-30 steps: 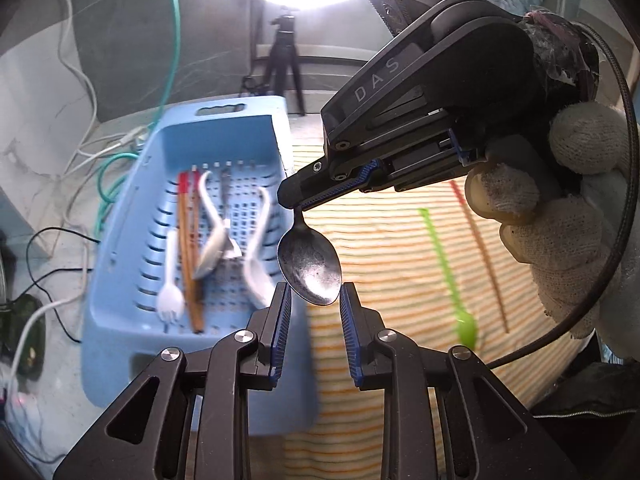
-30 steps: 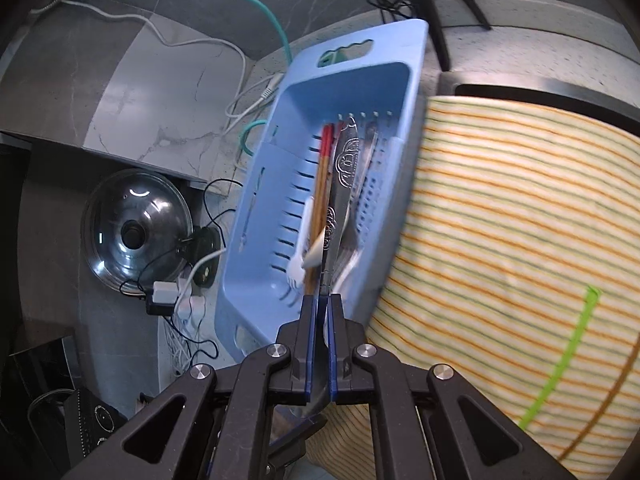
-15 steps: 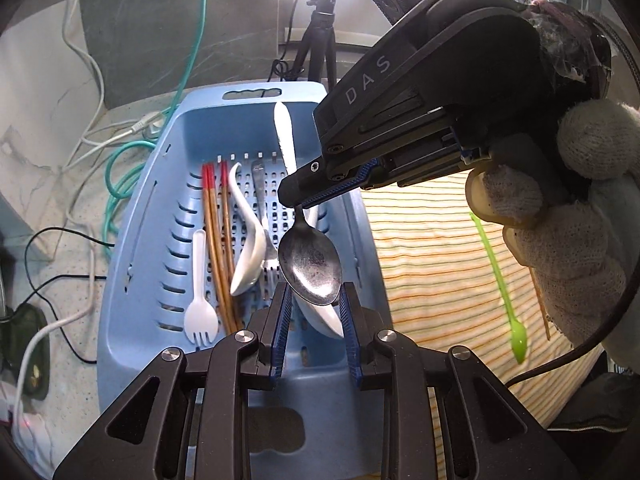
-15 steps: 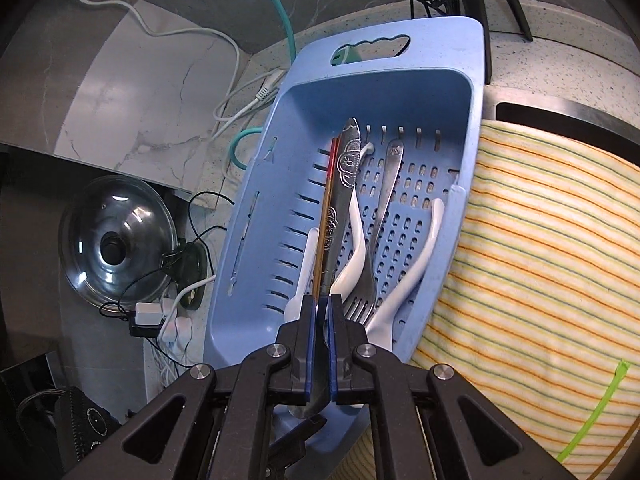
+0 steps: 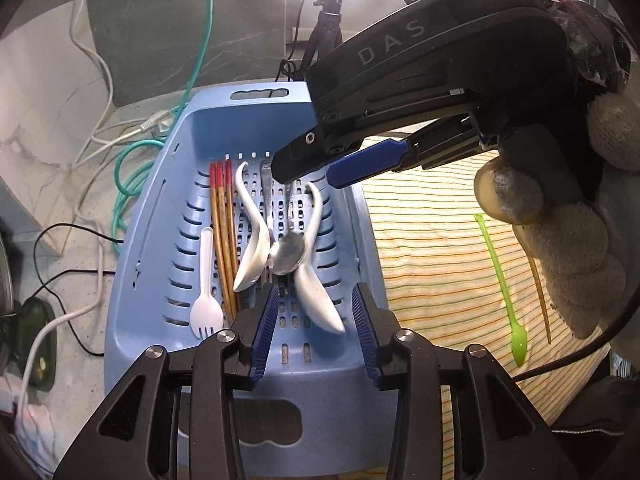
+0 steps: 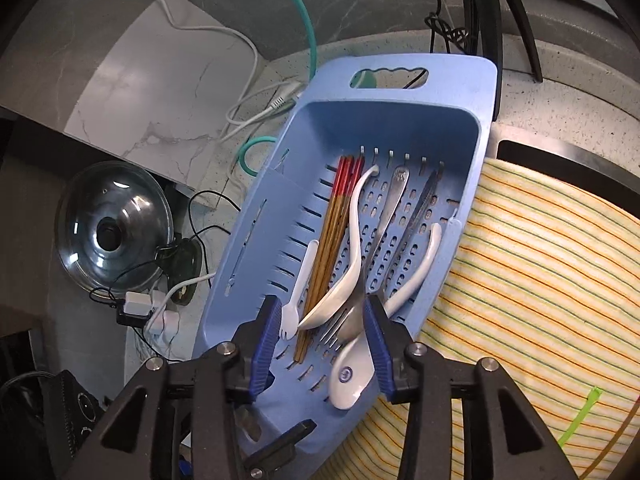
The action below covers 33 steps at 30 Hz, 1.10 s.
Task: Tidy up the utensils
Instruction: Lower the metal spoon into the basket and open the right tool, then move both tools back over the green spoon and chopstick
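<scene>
A blue slotted basket (image 5: 132, 264) (image 6: 400, 68) holds red-tipped chopsticks (image 5: 222, 240) (image 6: 334, 224), a white plastic fork (image 5: 206, 312), white ceramic spoons (image 5: 252, 256) (image 6: 352, 268) and a metal fork (image 6: 394, 196). A metal spoon (image 5: 286, 258) (image 6: 422, 204) lies loose among them. My left gripper (image 5: 316, 300) hangs over the basket's near end, its jaws opening, nothing gripped. My right gripper (image 5: 306, 174) (image 6: 320, 308) hovers above the basket, its jaws opening and empty. A green plastic spoon (image 5: 500, 276) (image 6: 580, 416) and a brown stick (image 5: 538, 280) lie on the striped cloth.
The striped cloth (image 5: 432, 248) (image 6: 540, 264) lies right of the basket. Left of it are cables (image 5: 132, 160), a power strip (image 6: 160, 316) and a glass pot lid (image 6: 112, 232). A tripod (image 5: 324, 36) stands behind. A gloved hand (image 5: 572, 248) holds the right gripper.
The right gripper held the metal spoon, its bowl between the left fingers, and carried it over the basket. Both grippers have opened and the spoon now lies in the basket.
</scene>
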### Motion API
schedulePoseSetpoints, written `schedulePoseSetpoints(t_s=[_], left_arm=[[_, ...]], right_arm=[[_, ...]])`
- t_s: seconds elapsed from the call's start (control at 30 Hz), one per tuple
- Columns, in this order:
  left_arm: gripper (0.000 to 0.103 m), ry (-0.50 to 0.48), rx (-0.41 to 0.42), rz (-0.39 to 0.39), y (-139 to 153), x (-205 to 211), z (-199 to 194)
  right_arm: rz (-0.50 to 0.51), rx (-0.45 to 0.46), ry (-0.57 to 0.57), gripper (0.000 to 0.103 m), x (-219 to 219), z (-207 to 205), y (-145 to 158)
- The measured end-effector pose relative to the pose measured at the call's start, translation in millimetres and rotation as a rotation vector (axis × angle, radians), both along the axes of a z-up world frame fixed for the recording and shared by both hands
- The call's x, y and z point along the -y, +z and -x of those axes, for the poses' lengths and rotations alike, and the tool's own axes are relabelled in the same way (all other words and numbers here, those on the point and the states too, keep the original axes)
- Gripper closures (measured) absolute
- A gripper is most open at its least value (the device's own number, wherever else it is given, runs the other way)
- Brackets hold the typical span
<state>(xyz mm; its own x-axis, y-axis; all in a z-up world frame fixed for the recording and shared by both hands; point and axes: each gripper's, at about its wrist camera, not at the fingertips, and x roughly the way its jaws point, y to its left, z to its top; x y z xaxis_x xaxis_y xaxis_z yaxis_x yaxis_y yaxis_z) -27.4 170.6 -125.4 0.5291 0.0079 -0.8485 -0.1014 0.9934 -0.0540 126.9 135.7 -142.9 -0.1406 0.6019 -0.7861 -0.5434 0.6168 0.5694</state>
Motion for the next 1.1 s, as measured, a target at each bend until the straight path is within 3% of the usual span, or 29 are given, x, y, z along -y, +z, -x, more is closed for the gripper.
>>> schedulePoseSetpoints(t_s=[0.3,0.57,0.9,1.1], left_arm=[[0.066,0.035,0.012,-0.007,11,5,9],[0.066,0.047,0.040,0.017,24,18,20],[0.066,-0.066,0.021,0.084,19,70,8],[0.066,-0.145,-0.026,0.137,0,109,-6]], right_arm=[[-0.009,0.062,0.012,0.063,24,2,17],[-0.012,0.175,-0.018,0.063,83,3,41],[0.036,0.244,-0.131,0.063,191,3,49],[0.077,0.217,-0.209,0.063,240,1,33]])
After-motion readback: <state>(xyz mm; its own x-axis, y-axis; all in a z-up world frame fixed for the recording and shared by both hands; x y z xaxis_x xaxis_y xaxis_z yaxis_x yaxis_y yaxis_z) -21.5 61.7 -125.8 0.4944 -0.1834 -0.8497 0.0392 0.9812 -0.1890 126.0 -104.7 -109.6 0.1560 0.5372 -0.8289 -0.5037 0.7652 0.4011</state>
